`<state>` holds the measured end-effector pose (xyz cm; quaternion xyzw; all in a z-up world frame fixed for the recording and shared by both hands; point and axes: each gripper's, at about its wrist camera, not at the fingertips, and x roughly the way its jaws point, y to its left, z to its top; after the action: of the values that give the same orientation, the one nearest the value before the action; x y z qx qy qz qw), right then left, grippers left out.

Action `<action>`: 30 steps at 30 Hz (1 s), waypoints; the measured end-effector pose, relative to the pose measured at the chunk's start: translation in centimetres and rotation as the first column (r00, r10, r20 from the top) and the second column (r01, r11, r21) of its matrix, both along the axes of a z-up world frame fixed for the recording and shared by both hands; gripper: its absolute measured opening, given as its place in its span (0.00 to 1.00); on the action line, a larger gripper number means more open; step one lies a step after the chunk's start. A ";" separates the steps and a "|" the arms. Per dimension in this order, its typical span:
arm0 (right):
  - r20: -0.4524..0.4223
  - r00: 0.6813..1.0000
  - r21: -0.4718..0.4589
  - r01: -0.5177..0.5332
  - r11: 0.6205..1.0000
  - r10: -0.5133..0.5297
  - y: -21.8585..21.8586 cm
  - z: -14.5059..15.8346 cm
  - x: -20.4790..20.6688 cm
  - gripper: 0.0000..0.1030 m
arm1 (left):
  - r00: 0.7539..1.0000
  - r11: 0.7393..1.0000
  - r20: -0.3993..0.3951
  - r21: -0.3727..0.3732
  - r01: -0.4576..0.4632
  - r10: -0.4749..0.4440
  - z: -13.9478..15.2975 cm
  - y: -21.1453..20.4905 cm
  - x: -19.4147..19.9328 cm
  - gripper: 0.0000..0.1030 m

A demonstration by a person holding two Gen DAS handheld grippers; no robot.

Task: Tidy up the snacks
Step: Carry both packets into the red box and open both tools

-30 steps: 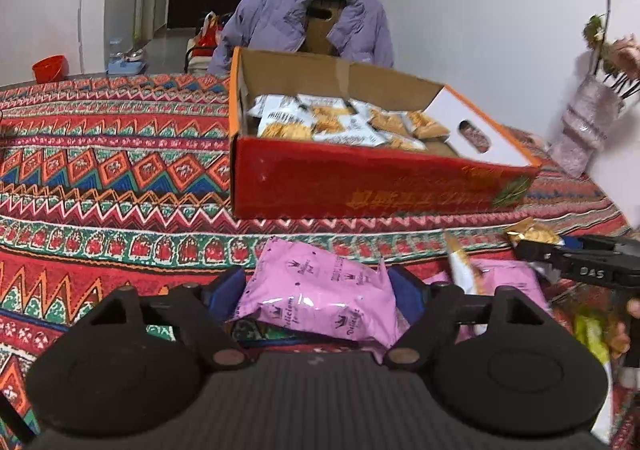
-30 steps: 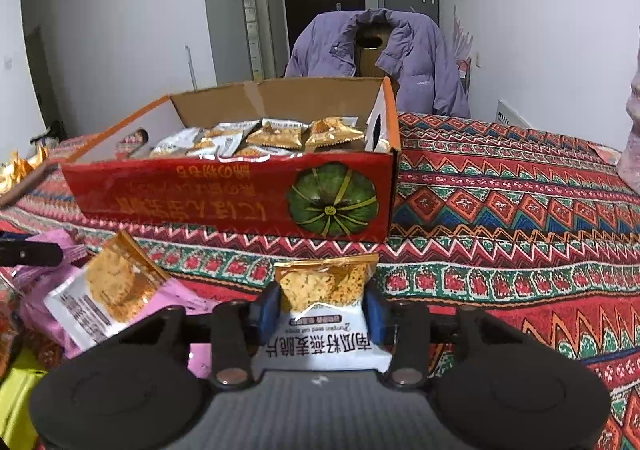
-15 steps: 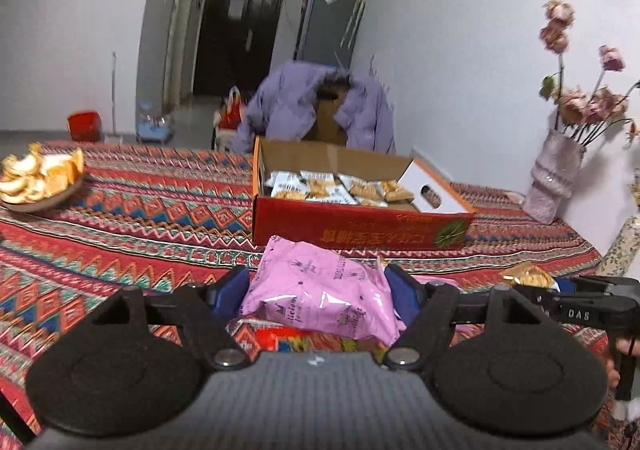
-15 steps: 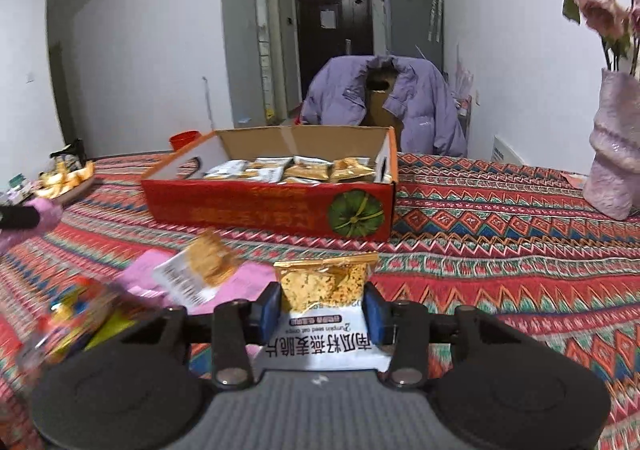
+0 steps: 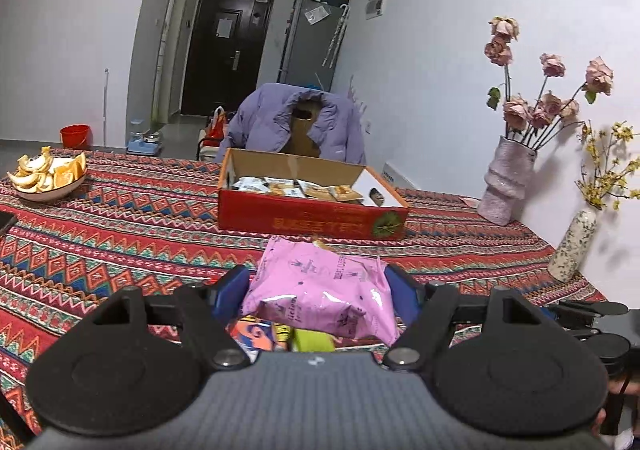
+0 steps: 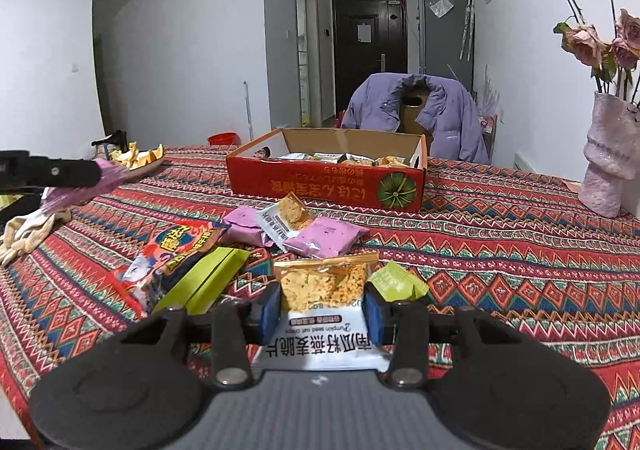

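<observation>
White walls, a dark door at the back, and a patterned red tablecloth (image 6: 500, 250) under everything. Red cardboard box (image 6: 326, 185) sits straight ahead of both my grippers, its long side turned across my line of approach, open top already lined with packets; well apart from either set of jaws.

Left gripper (image 5: 318, 290): jaws clenched on the pink packet (image 5: 320, 292), held crosswise above the loose pile. Puffy, glossy, likely to crumple rather than slip.

Right gripper (image 6: 323, 308): jaws clamped on the oat crisp packet (image 6: 322, 286), long axis pointing toward the box, clear window end forward, white printed end toward me. Flat and stiff-looking.

Neither arm looks clearly nearer to the box. Loose snacks (image 6: 296, 230) lie between my right jaws and the box; judgement: carry both packets over them, not through.
</observation>
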<state>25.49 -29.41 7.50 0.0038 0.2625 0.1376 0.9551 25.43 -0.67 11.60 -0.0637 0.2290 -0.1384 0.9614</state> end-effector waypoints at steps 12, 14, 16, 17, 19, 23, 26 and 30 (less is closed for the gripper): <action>0.036 0.999 0.081 0.011 0.997 -0.014 -2.6 1.7 4.9 0.41 | 0.989 0.989 0.004 0.006 0.145 -0.145 2.3 -3.5 8.3 0.73; 0.047 0.999 0.078 0.007 0.997 -0.011 -2.8 2.6 8.0 0.41 | 0.987 0.987 0.000 0.010 0.158 -0.158 2.9 -4.0 11.2 0.73; 0.055 0.998 0.079 0.000 0.997 -0.004 -3.1 3.5 11.9 0.41 | 0.986 0.986 -0.002 0.009 0.164 -0.164 3.6 -4.4 14.7 0.73; 0.051 0.999 0.084 -0.003 0.996 -0.001 -3.2 3.9 14.2 0.41 | 0.987 0.987 -0.005 0.009 0.160 -0.160 3.8 -4.6 16.4 0.73; 0.034 0.999 0.088 -0.012 0.996 0.009 -3.4 4.2 19.3 0.41 | 0.988 0.988 -0.019 0.008 0.151 -0.151 4.0 -4.9 19.9 0.73; -0.034 0.999 0.088 -0.011 0.996 0.014 -3.1 3.2 28.7 0.41 | 0.988 0.992 -0.082 -0.021 0.126 -0.127 3.1 -5.7 27.1 0.73; -0.111 0.994 0.078 -0.005 0.997 0.014 -2.6 1.4 35.0 0.41 | 0.984 0.993 -0.135 -0.036 0.111 -0.115 1.5 -7.0 31.2 0.73; -0.199 0.980 0.122 0.008 0.992 0.017 -2.6 -1.1 40.5 0.43 | 0.979 0.995 -0.181 -0.017 0.095 -0.096 -1.4 -9.3 34.5 0.73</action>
<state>66.02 -32.04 6.44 0.0755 0.3481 0.1546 0.9215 59.89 -9.92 10.20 -0.0692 0.3177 -0.1789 0.9286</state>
